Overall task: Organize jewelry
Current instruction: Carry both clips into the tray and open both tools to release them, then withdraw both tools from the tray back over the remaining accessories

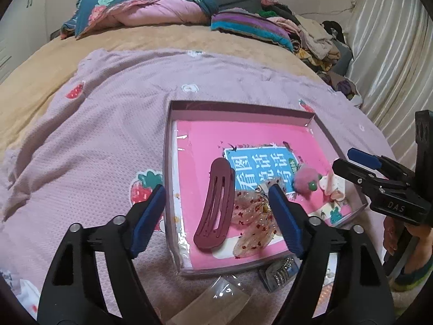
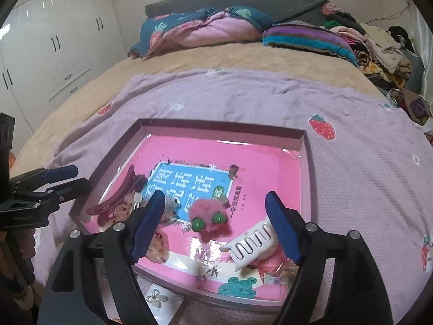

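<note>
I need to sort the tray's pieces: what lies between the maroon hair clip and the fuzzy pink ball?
A clear, red-flecked hair bow lies between the maroon hair clip and the fuzzy pink ball, shown best in the left wrist view.

Both cameras ride on hand-held grippers and look forward and steeply down along their own blue-padded fingers (image 1: 148,216) at a shallow grey-rimmed cardboard tray with a pink printed floor (image 1: 243,107) lying on a lilac strawberry-print blanket (image 1: 108,124). The left wrist view stands close over the tray's near left corner; the right wrist view hangs close over its near right side (image 2: 308,162). They share the tray — and each catches the other gripper at its edge.
</note>
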Demonstrator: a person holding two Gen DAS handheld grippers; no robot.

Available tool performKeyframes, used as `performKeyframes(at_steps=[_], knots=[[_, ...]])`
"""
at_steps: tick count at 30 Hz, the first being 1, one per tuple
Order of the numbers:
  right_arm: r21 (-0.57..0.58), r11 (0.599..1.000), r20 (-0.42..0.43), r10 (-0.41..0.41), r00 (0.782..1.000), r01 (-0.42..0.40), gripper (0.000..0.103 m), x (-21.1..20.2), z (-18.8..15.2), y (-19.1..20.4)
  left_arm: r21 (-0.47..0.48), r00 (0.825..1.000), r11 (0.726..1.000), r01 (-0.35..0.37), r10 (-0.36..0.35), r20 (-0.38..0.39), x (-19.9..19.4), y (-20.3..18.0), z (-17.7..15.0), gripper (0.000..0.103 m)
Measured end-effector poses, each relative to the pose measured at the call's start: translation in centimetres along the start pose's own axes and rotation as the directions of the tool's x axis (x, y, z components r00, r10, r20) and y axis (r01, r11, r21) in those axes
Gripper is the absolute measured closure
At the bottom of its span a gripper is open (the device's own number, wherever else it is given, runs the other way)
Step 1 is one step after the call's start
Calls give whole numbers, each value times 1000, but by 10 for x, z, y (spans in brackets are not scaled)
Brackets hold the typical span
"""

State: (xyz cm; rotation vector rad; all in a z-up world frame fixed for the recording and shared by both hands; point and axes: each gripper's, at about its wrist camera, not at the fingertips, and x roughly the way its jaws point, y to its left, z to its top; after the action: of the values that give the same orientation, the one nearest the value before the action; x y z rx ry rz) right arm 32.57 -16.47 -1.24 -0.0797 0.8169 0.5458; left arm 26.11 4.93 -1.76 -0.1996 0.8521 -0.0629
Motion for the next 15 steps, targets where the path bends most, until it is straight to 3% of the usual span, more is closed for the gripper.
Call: performKeyframes(at_steps=[4,10,15], knots=[[14,1000,33,-8,999,8,17,-13,2,-2,-8,1000,1000,2,-1,22,-13,1,3,19],[33,999,81,-21,996,18,17,-36,5,-5,-39,998,999,2,0,65,-36,6,3,9],[28,999,126,-49,991,46,17,-62,5,-2,-50,993,999,15,-8,121,-60,6,3,10]])
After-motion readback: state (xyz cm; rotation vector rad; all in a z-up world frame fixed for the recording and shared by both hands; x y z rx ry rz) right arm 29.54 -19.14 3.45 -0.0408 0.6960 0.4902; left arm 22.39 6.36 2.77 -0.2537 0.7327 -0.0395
